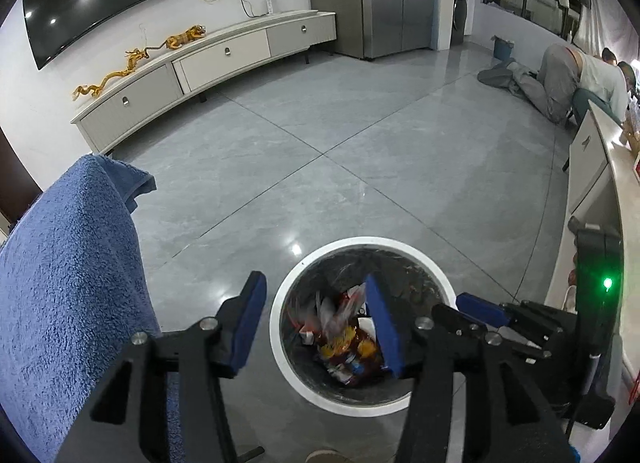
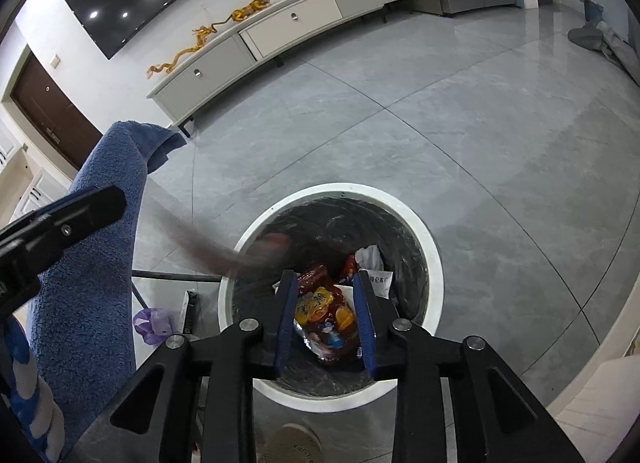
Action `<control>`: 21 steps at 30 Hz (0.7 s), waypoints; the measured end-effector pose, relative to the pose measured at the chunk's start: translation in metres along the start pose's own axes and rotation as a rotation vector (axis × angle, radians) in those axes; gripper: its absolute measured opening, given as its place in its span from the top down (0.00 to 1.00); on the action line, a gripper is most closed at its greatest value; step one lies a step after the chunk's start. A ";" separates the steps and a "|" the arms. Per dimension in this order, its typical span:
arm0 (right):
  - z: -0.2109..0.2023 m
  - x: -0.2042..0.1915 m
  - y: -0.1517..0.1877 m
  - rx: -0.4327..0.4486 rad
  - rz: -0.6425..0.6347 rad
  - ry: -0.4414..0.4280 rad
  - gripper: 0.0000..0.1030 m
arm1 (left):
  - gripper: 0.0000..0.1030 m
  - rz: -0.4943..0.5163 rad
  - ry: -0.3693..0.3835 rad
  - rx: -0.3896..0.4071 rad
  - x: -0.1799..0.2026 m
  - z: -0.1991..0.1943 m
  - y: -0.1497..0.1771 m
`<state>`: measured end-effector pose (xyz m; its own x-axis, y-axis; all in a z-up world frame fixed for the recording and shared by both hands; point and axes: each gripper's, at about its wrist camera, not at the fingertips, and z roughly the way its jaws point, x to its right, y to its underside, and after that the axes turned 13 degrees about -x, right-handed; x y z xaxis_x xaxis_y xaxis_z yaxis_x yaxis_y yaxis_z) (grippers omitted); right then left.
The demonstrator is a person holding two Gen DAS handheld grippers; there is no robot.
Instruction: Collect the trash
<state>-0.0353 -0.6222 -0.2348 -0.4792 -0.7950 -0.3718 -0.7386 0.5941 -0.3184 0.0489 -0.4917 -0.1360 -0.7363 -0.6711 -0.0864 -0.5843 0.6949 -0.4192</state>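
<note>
A round white-rimmed trash bin (image 1: 280,327) with a dark liner stands on the grey floor; it also shows in the right wrist view (image 2: 434,263). Inside lie red and yellow snack wrappers (image 1: 352,347), also seen in the right wrist view (image 2: 324,311), and white paper (image 2: 378,277). My left gripper (image 1: 316,303) is open and empty above the bin's left side. My right gripper (image 2: 326,287) is open and empty right over the bin; it shows at the right of the left wrist view (image 1: 480,311). A blurred dark streak (image 2: 224,255) crosses the bin's rim.
A blue towel (image 1: 68,263) hangs over something at the left, also in the right wrist view (image 2: 88,263). A purple bag (image 2: 154,323) lies beside the bin. A TV cabinet (image 1: 208,63) lines the far wall. A person (image 1: 568,79) kneels at the far right. A counter (image 1: 608,183) runs along the right.
</note>
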 end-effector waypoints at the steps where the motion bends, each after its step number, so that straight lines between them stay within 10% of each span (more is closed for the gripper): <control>1: -0.001 0.000 0.000 0.001 0.002 0.001 0.70 | 0.51 0.000 0.001 0.001 0.000 -0.001 0.000; 12: -0.036 -0.017 0.005 0.062 -0.031 0.046 0.59 | 0.51 -0.029 -0.012 0.066 -0.009 -0.036 0.013; 21: -0.085 -0.074 0.014 0.177 -0.160 0.110 0.22 | 0.51 -0.107 -0.056 0.158 -0.045 -0.094 0.051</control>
<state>-0.0503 -0.5653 -0.1380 -0.4184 -0.8835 -0.2107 -0.7195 0.4640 -0.5167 0.0195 -0.4017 -0.0684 -0.6499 -0.7556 -0.0822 -0.5941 0.5725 -0.5650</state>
